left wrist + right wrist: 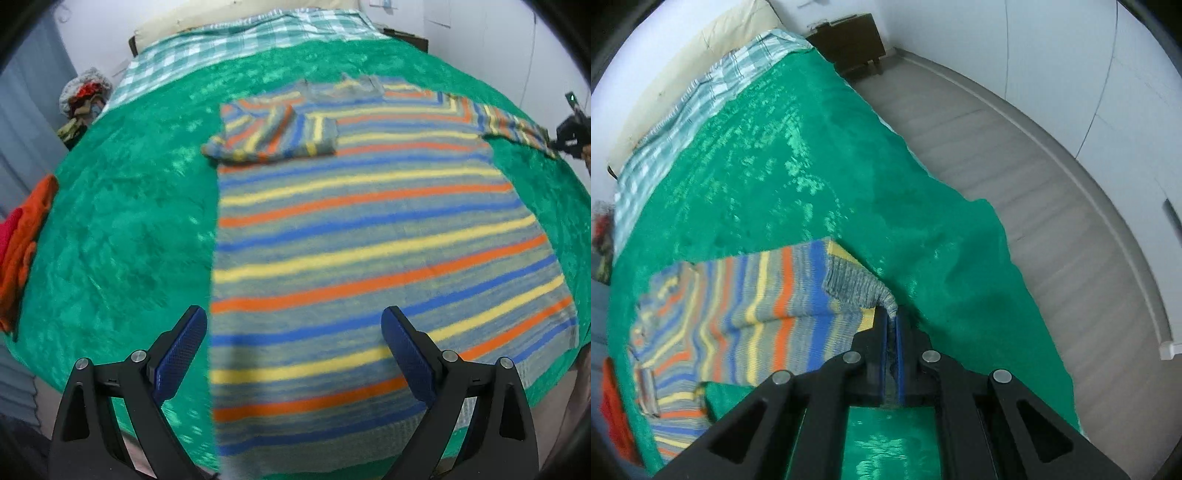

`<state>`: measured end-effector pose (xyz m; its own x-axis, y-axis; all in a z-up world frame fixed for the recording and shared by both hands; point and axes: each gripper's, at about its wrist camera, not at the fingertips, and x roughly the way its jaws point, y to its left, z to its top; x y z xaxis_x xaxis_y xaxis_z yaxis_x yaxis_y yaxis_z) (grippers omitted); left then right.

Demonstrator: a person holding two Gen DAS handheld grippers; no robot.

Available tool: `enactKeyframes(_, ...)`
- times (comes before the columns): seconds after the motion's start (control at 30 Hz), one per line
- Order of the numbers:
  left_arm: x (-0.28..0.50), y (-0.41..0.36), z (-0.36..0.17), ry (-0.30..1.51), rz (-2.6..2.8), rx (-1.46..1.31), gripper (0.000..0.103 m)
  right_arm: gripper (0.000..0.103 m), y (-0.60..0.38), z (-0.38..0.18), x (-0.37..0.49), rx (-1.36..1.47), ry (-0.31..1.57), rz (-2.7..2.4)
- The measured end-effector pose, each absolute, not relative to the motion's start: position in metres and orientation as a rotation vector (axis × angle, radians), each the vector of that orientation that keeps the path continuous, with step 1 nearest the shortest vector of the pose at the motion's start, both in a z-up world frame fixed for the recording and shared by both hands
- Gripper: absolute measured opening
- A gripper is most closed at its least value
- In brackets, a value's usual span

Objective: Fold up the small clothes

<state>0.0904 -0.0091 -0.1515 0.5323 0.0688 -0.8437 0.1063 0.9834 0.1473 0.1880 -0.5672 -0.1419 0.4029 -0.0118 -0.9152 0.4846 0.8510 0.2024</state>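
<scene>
**Striped sweater on bed: left sleeve folded in, right cuff clamped**

The striped knit sweater (369, 229) is lying flat on the green blanket (122, 236) covering the bed, hem toward the left wrist camera, collar pointing toward the checked sheet (229, 40) at the far end. One sleeve (273, 134) is lying folded across the chest; the other sleeve (513, 127) is stretching outward to the right side.

The left hand-held gripper (295, 347) is hovering above the hem with its blue-padded fingers (181, 354) spread wide, gripping nothing.

The right hand-held gripper (893, 328) is sitting closed on the grey ribbed cuff (857, 288) of the outstretched sleeve, the knit pinched between its pads. In the left wrist view it is appearing as a small dark shape at the far end of that sleeve (570, 134).

An orange garment (26, 243) is lying at the blanket's left edge, well apart from the sweater. A dark wooden nightstand (853, 44) is standing beside the bed, on the grey floor (1034, 206).
</scene>
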Motion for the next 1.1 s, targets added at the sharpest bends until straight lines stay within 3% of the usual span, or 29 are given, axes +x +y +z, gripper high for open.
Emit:
enactKeyframes(0.1,0.107,-0.001,-0.123,0.947,-0.023,0.191,0.096,0.012,-0.561,-0.145,0.189,0.424,1.131,-0.337)
enactKeyframes(0.13,0.118,0.003,-0.106,0.9,-0.021,0.183,0.096,0.026,-0.558,-0.144,0.186,0.399,1.129,-0.336)
enactKeyframes(0.17,0.125,0.004,-0.097,0.874,-0.026,0.175,0.097,0.049,-0.554,-0.142,0.184,0.369,1.124,-0.341)
enactKeyframes(0.2,0.135,0.005,-0.088,0.853,-0.037,0.164,0.097,0.056,-0.551,-0.139,0.178,0.339,1.114,-0.341)
enactKeyframes(0.33,0.2,-0.01,-0.087,0.861,-0.137,0.161,0.097,0.058,-0.529,-0.121,0.138,0.225,1.078,-0.315)
enactKeyframes(0.5,0.286,-0.054,-0.167,0.987,-0.182,0.326,0.094,0.058,-0.481,-0.107,0.069,0.166,1.064,-0.181)
enactKeyframes(0.6,0.32,-0.048,-0.211,1.14,-0.156,0.318,0.082,0.058,-0.445,-0.105,0.033,0.161,1.062,-0.112)
enactKeyframes(0.67,0.325,-0.031,-0.215,1.16,-0.183,0.212,0.056,0.058,-0.425,-0.105,0.019,0.169,1.056,-0.08)
enactKeyframes(0.7,0.325,-0.026,-0.212,1.156,-0.178,0.2,0.003,0.058,-0.414,-0.105,0.013,0.169,1.052,-0.065)
enactKeyframes(0.8,0.325,0.018,-0.18,1.092,-0.141,0.058,0.006,0.058,-0.387,-0.106,-0.002,0.16,1.045,-0.038)
enactKeyframes(0.93,0.321,0.141,-0.136,0.971,0.079,-0.229,0.005,0.058,-0.361,-0.102,-0.01,0.191,1.016,-0.013)
enactKeyframes(1.1,0.313,0.274,-0.154,0.963,0.414,-0.368,0.005,0.058,-0.337,-0.099,-0.003,0.179,0.998,0.018)
